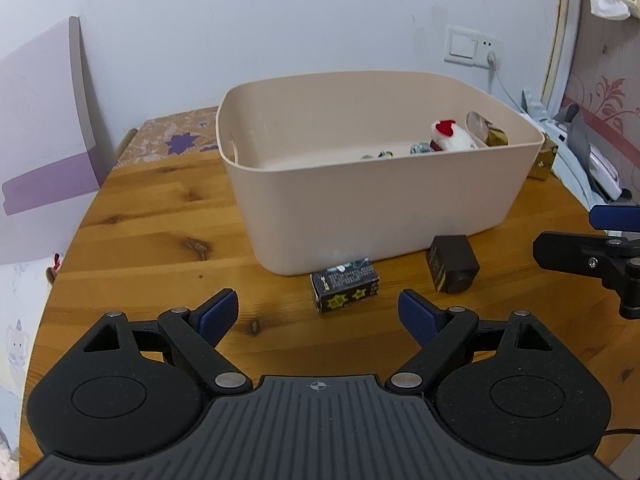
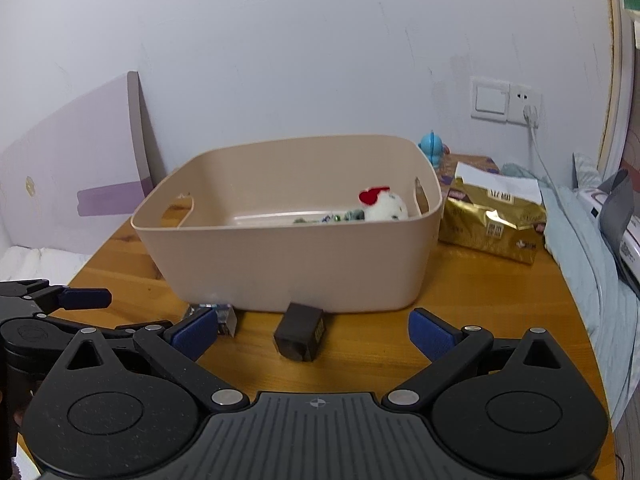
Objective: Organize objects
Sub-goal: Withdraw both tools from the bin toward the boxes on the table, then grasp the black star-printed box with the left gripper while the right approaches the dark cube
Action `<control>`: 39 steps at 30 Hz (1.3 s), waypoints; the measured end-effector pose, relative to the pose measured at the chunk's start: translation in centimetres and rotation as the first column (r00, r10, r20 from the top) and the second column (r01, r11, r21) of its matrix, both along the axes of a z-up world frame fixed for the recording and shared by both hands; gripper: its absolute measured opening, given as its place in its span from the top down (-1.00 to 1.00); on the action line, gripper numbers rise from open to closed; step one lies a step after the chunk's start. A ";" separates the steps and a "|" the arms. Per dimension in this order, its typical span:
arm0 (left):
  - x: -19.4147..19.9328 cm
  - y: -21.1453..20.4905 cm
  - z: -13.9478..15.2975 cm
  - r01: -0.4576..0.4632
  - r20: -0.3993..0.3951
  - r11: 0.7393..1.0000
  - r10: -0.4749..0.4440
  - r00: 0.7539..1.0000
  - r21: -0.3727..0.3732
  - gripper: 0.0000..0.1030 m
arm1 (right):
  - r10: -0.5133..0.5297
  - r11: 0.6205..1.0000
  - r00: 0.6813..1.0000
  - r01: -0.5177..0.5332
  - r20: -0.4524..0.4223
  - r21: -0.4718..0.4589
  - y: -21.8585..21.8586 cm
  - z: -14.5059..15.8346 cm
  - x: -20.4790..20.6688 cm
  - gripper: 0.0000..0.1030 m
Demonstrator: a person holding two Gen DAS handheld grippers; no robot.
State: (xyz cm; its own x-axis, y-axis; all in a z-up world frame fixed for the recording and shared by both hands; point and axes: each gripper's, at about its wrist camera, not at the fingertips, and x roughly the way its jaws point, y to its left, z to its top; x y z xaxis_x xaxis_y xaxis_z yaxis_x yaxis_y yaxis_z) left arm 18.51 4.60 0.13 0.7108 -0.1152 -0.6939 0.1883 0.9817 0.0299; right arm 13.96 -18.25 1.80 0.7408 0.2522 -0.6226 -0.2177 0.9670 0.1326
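The task is judged to be partly complete. A white plush toy (image 2: 386, 206) with a red cap and several small wrapped items (image 1: 419, 147) are already being held in the beige bin (image 1: 372, 204), toward its far right corner. Two small boxes are being left on the wooden table (image 1: 160, 240), just in front of the bin's near wall: a printed dark box (image 1: 345, 289) on the left and a plain dark box (image 2: 300, 331) on the right. The left gripper (image 1: 318, 316) is being held wide open and empty, near the printed box. The right gripper (image 2: 312, 332) is likewise being held wide open and empty, with the plain dark box lying between its fingers but not being touched. A gold packet (image 2: 494, 224) is lying to the right of the bin; whether it is to be sorted cannot be told.
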 end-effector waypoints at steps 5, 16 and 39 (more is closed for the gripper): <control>0.2 0.0 -0.7 0.001 -0.015 1.000 -0.001 1.000 -0.015 -0.72 | 0.001 1.000 1.000 -0.001 -0.025 -0.017 0.2 -1.1 0.1 -1.00; 1.3 -0.1 -2.9 -0.009 -0.066 1.000 0.008 0.998 -0.027 -0.72 | -0.002 1.000 0.995 0.000 -0.098 -0.025 0.5 -3.4 1.1 -1.00; 3.9 0.4 -6.1 -0.016 -0.103 1.000 0.013 0.995 -0.025 -0.75 | 0.016 0.998 0.982 -0.027 -0.186 -0.056 1.9 -7.1 3.9 -1.00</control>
